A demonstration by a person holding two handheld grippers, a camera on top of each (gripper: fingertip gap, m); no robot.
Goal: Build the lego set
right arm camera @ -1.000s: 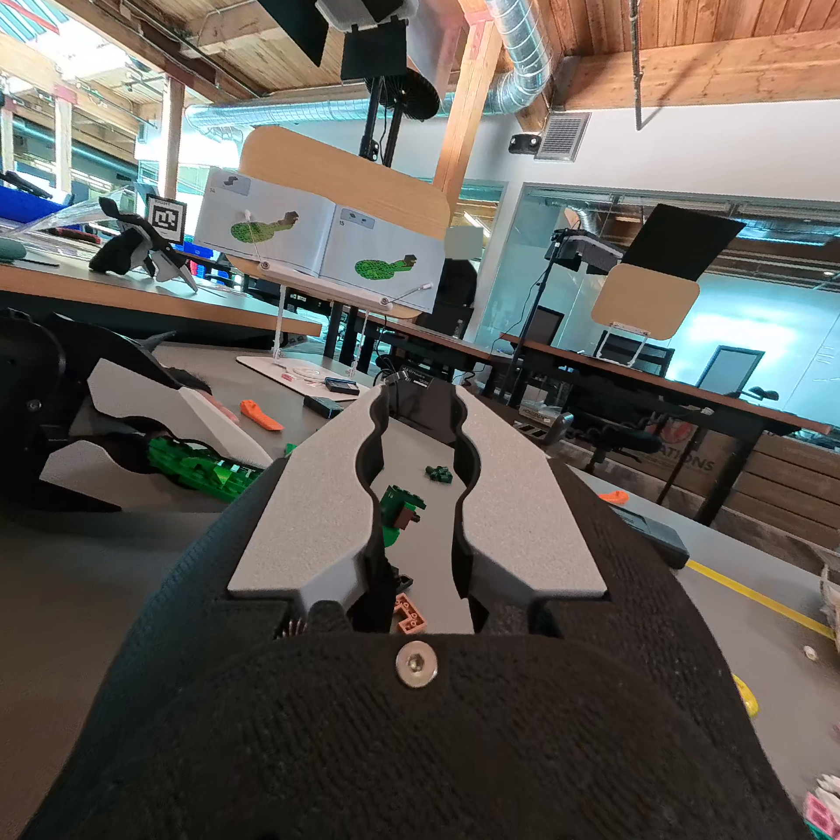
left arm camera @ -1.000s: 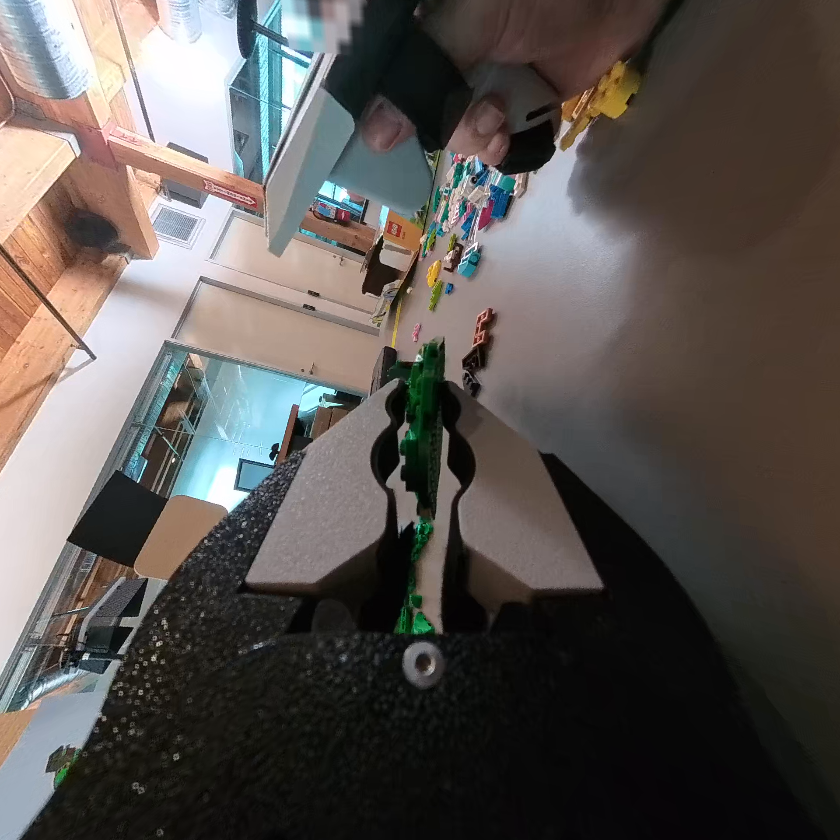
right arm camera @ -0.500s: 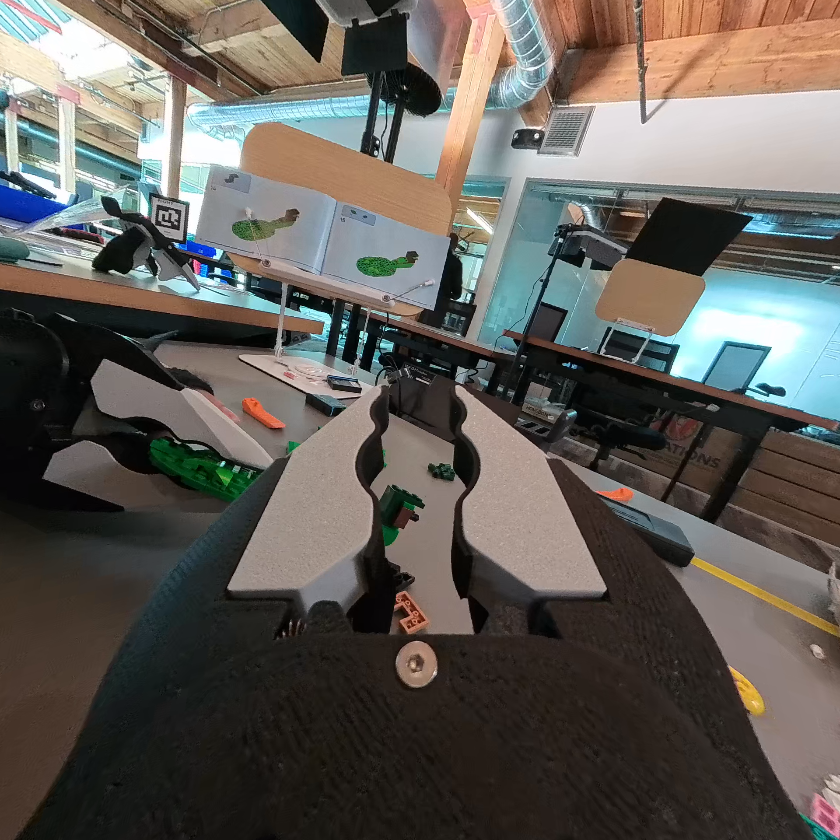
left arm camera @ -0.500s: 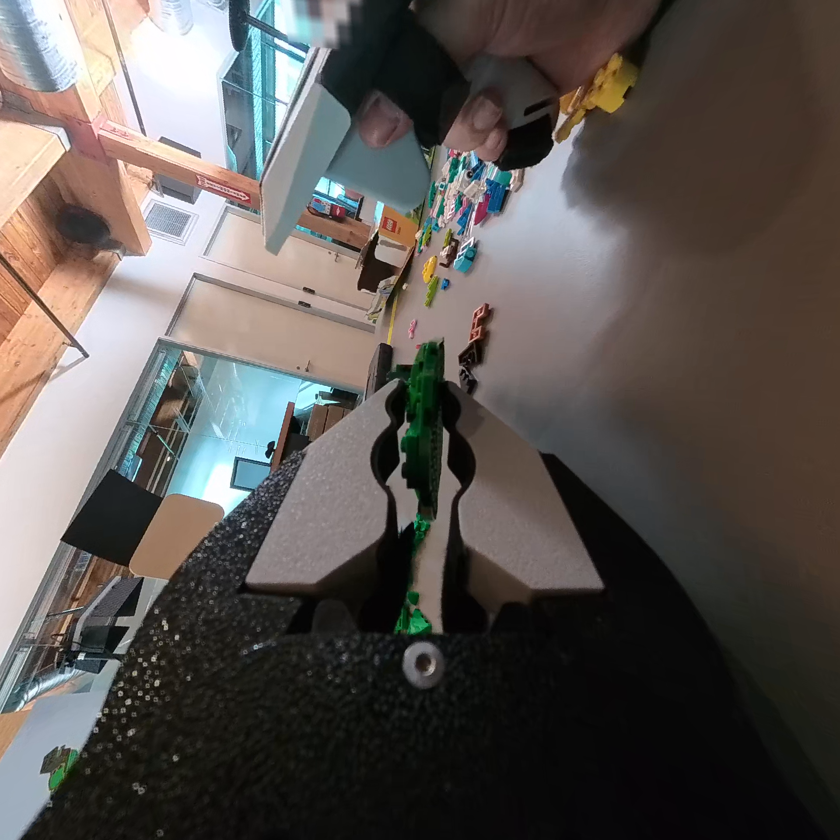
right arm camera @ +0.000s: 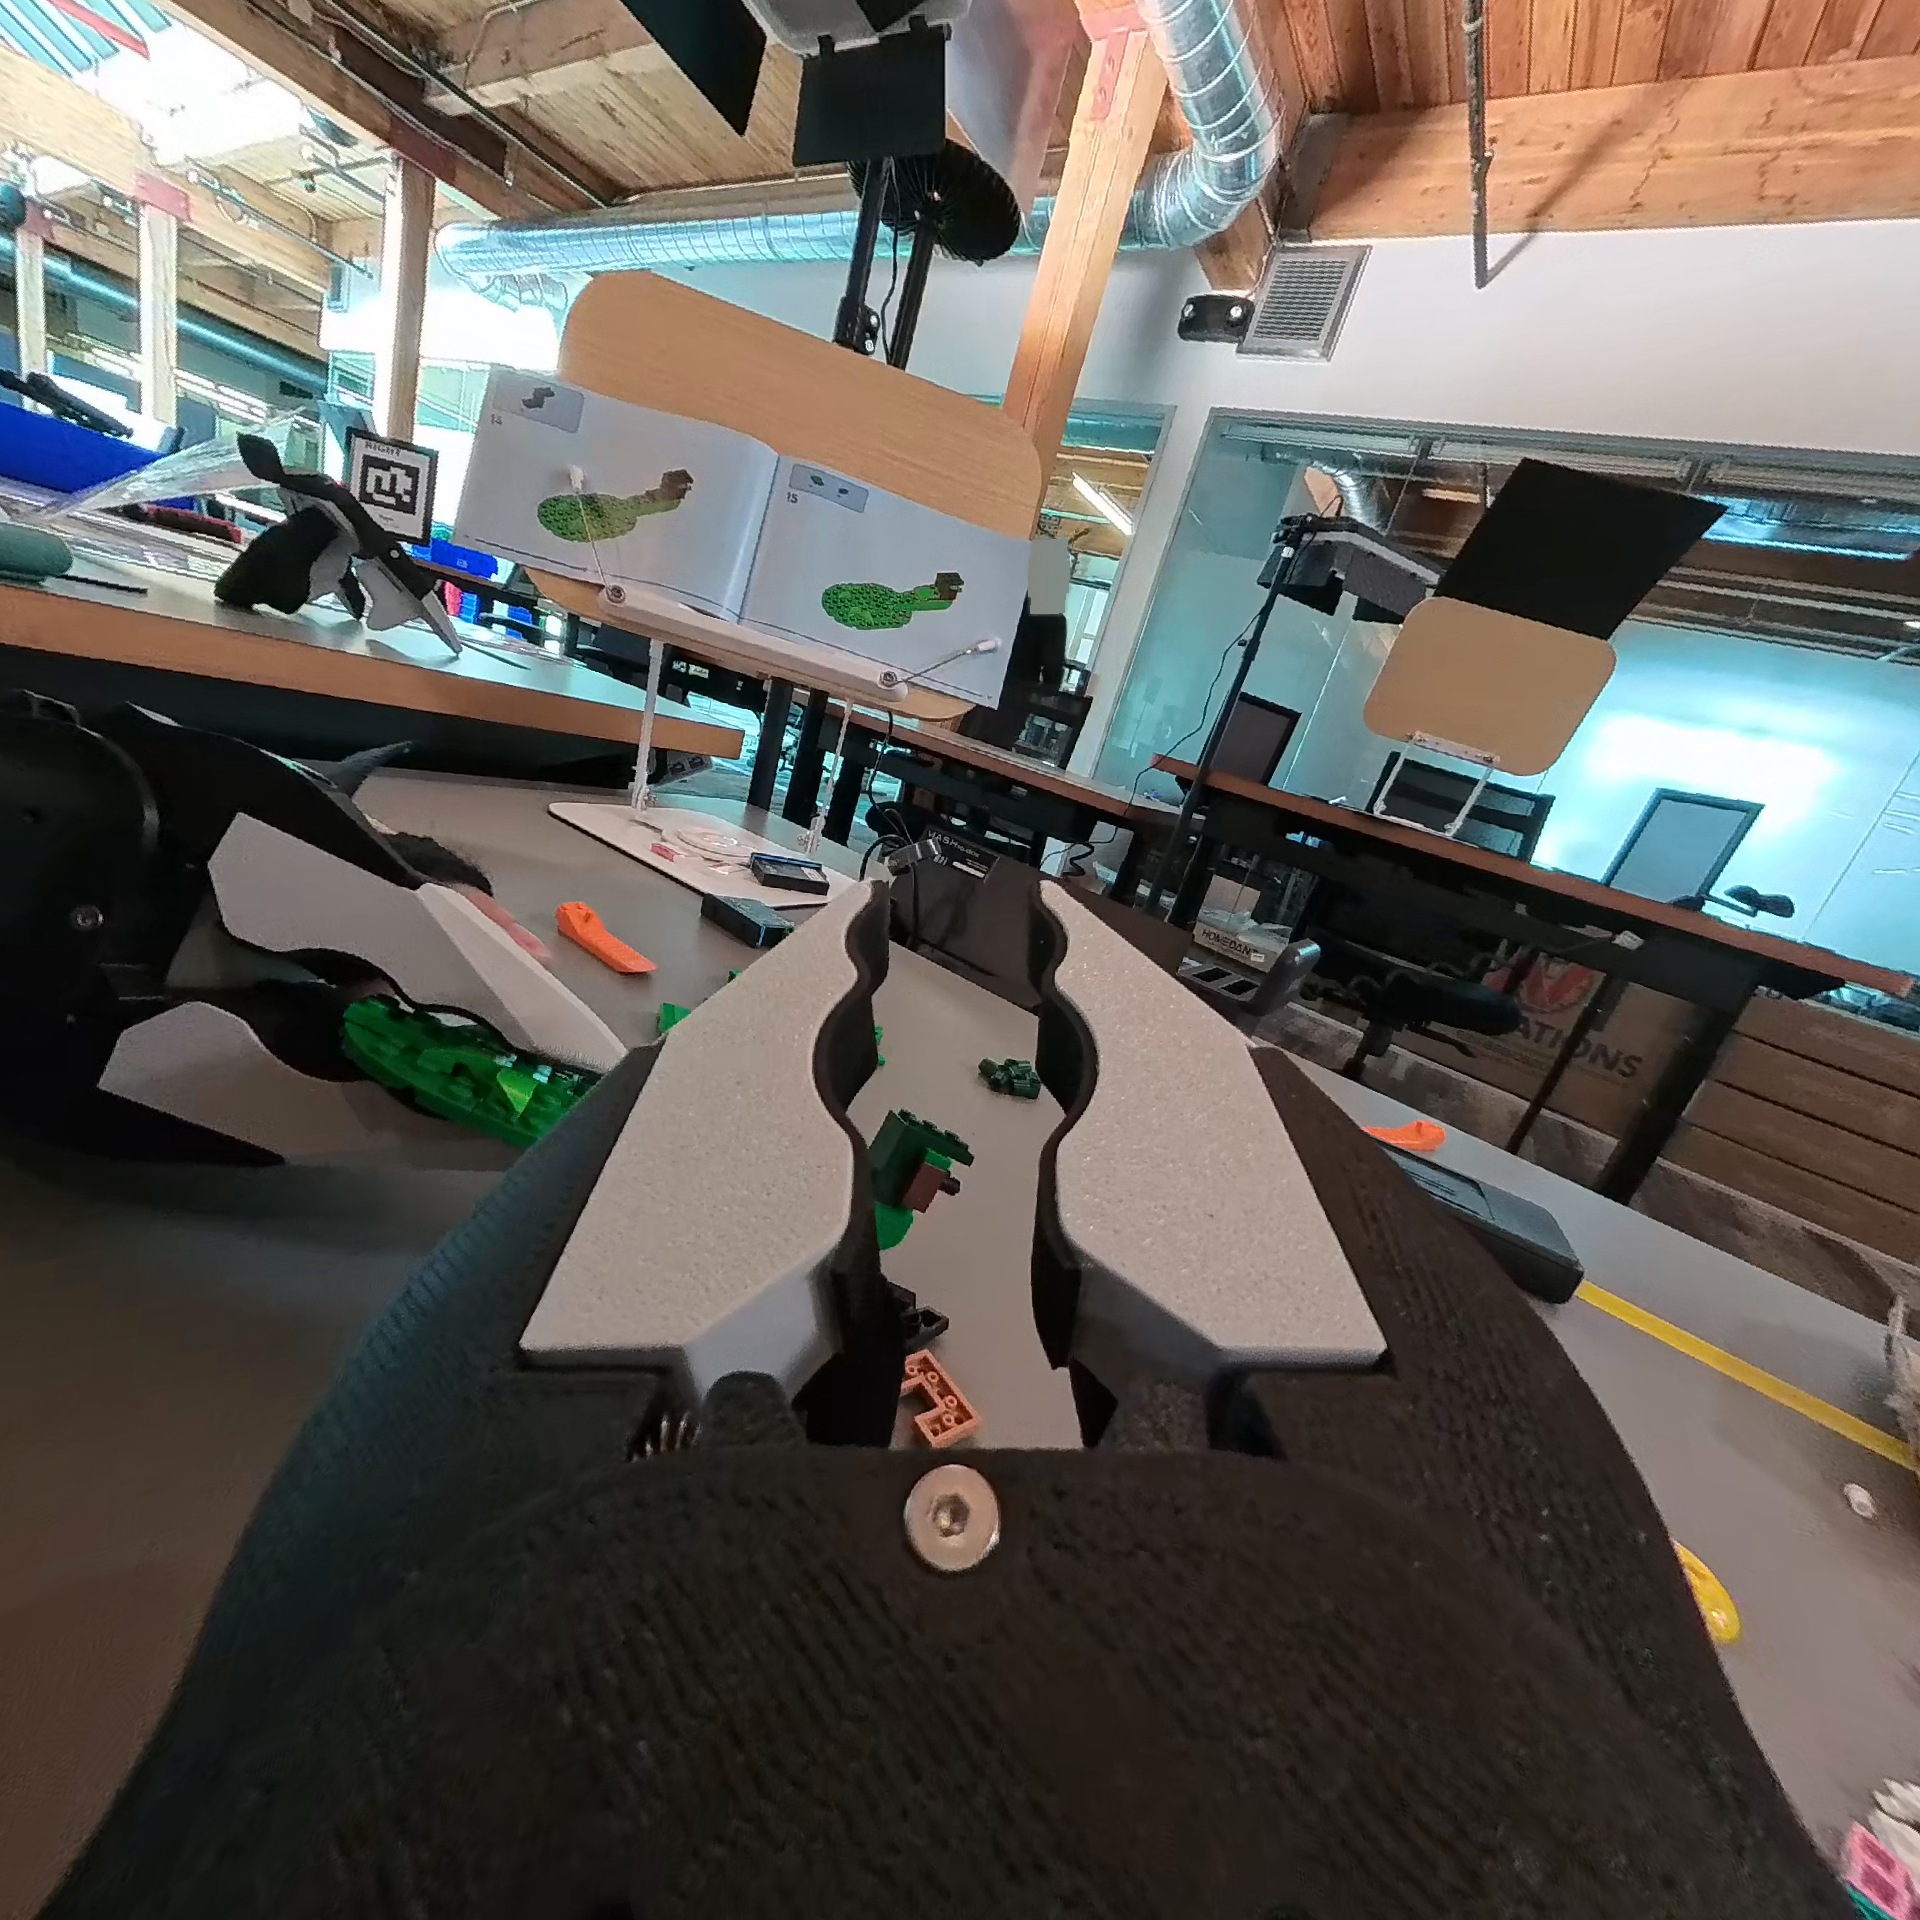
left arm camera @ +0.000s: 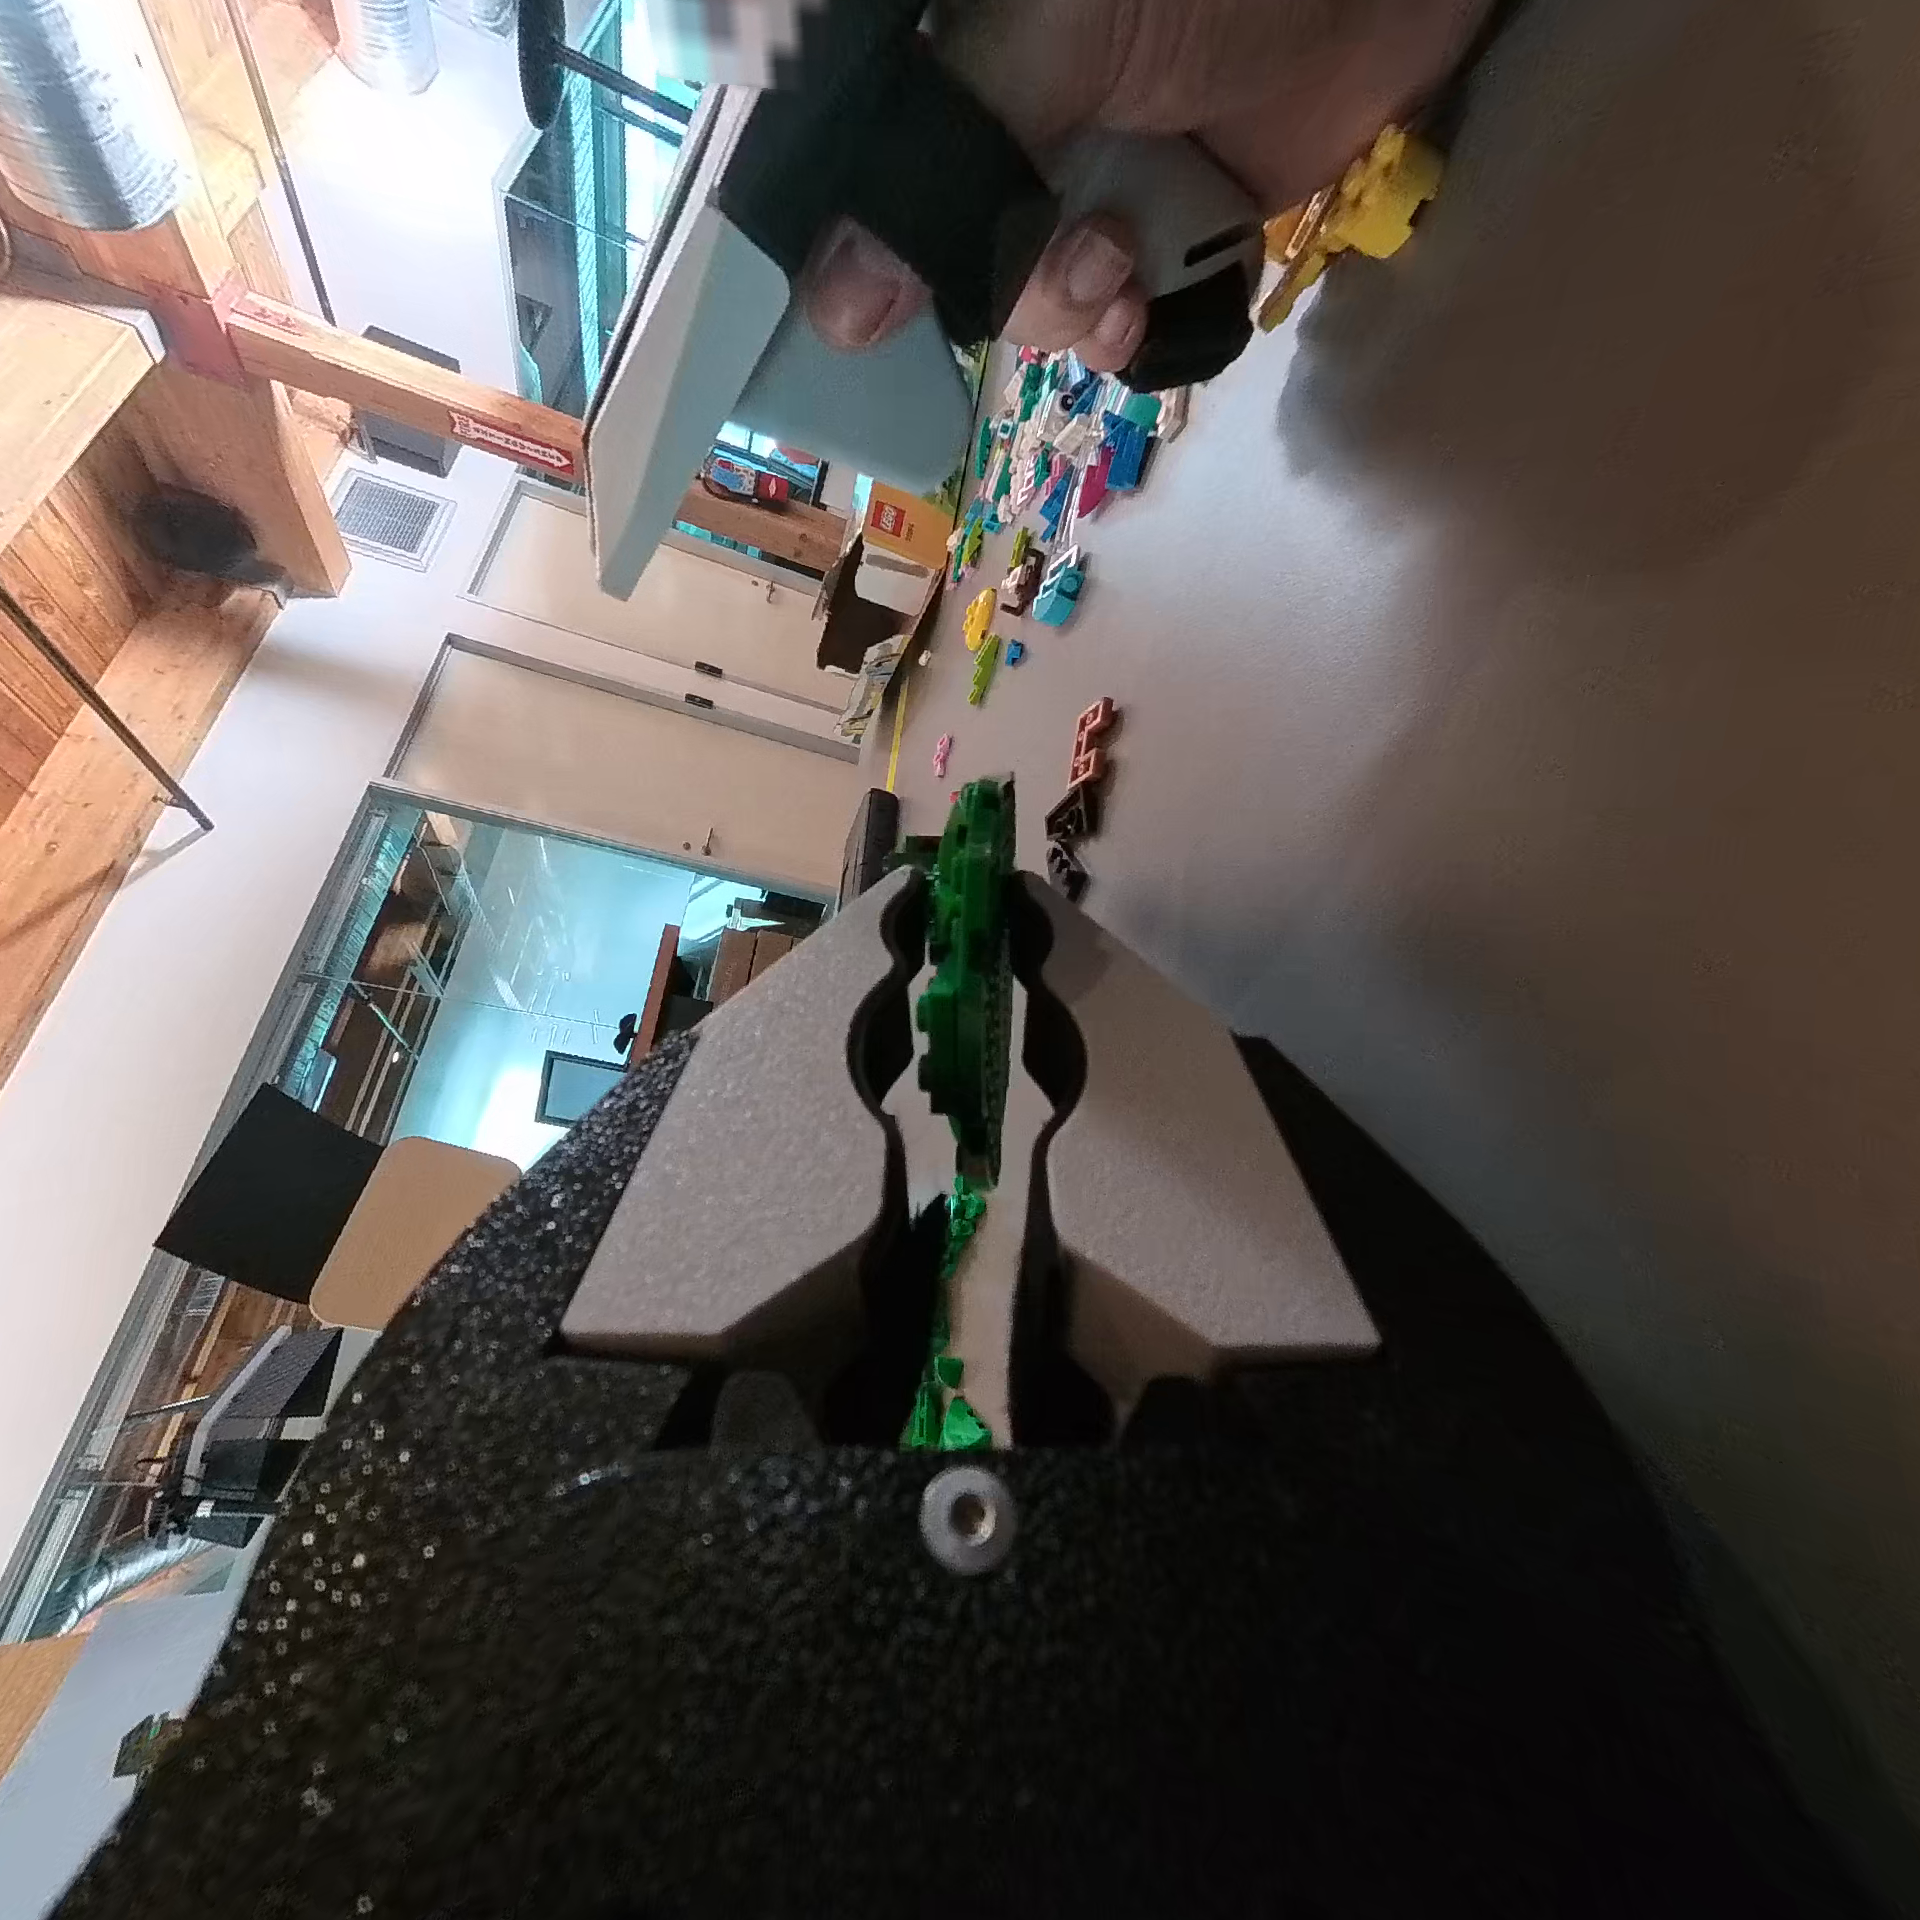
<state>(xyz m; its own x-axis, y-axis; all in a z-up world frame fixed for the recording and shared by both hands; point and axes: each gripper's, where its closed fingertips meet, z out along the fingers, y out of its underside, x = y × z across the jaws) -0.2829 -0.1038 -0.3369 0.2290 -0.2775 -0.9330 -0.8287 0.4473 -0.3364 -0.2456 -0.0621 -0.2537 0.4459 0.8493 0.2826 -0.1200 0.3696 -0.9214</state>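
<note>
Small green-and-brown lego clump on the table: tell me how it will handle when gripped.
The clump looks rigid, so probably no flex. It sits tilted and lumpy, so it may tip when nudged. The open right gripper could slip on its glossy, uneven faces.

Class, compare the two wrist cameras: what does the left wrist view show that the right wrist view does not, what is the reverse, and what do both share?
Only the left wrist view shows the person's hand, a yellow piece and the pile of colourful bricks.

Only the right wrist view shows the open instruction booklet on its stand, the small green and brown build on the table and an orange brick separator.

Both show the green plate assembly, clamped in the left gripper, and the grey table.
</note>
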